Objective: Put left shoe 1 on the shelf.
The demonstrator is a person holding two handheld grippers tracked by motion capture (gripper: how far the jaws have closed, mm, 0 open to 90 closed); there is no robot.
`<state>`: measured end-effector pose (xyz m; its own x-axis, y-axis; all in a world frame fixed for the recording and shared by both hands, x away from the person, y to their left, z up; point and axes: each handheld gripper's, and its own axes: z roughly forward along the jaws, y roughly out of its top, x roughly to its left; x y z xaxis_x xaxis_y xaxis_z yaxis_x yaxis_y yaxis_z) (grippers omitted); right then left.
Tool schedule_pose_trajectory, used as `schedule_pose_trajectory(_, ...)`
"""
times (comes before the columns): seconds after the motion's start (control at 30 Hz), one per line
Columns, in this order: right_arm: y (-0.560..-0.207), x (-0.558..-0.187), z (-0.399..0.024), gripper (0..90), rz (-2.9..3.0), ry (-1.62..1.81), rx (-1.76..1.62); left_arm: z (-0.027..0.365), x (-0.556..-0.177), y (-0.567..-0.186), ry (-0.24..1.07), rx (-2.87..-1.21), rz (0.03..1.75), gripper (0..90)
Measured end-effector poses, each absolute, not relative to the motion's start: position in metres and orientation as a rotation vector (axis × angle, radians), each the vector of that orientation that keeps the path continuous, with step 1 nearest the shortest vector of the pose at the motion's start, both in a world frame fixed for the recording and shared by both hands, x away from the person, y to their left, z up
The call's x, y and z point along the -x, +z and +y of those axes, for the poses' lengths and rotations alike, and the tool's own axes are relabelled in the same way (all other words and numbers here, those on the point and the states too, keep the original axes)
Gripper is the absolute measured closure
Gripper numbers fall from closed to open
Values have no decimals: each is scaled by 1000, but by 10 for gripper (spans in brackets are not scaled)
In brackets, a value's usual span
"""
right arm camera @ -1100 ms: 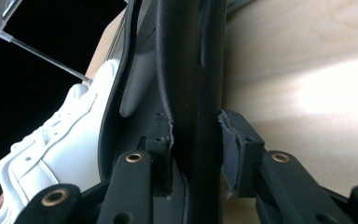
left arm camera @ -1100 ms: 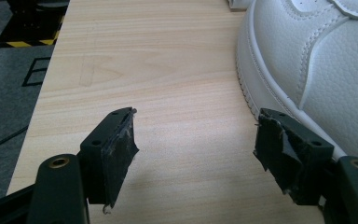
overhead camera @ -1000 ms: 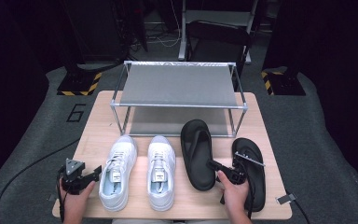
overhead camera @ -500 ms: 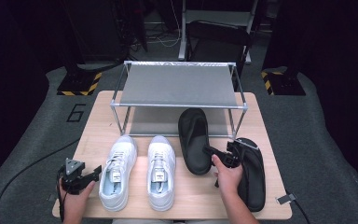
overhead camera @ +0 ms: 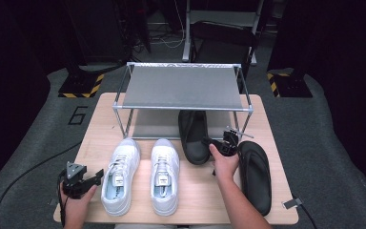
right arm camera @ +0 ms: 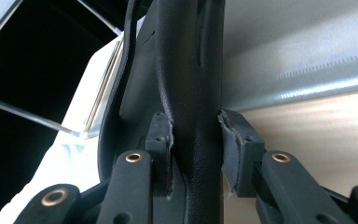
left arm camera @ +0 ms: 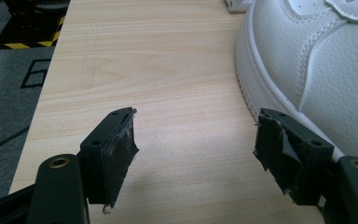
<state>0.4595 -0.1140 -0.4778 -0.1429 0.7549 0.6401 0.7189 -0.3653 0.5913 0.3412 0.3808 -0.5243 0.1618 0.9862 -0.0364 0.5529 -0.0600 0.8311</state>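
My right gripper [overhead camera: 223,144] is shut on the edge of a black sandal [overhead camera: 194,136], whose front end lies under the metal shoe rack [overhead camera: 183,88] on its lower shelf. In the right gripper view the sandal [right arm camera: 191,84] stands pinched between both pads. The second black sandal [overhead camera: 255,174] lies flat on the table at the right. Two white sneakers [overhead camera: 119,174] [overhead camera: 165,174] sit side by side in the middle. My left gripper [overhead camera: 83,180] hovers open at the front left, beside the left sneaker [left arm camera: 317,65], with nothing between its fingers.
The wooden table [overhead camera: 95,129] ends just left of my left gripper, with grey floor [overhead camera: 28,143] beyond. The rack's thin legs [overhead camera: 119,121] stand behind the sneakers. A cable [overhead camera: 24,176] trails off the left side.
My right gripper has carried the black sandal forward, so that its front end now lies under the rack. The left gripper has stayed put.
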Motion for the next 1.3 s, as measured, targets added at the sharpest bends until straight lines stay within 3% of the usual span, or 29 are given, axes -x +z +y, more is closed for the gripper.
schedule_pose_trajectory(1.3,-504,-541,-80,658,1713,1557,-2096,385,-338,-526,739,-1712,1504,284)
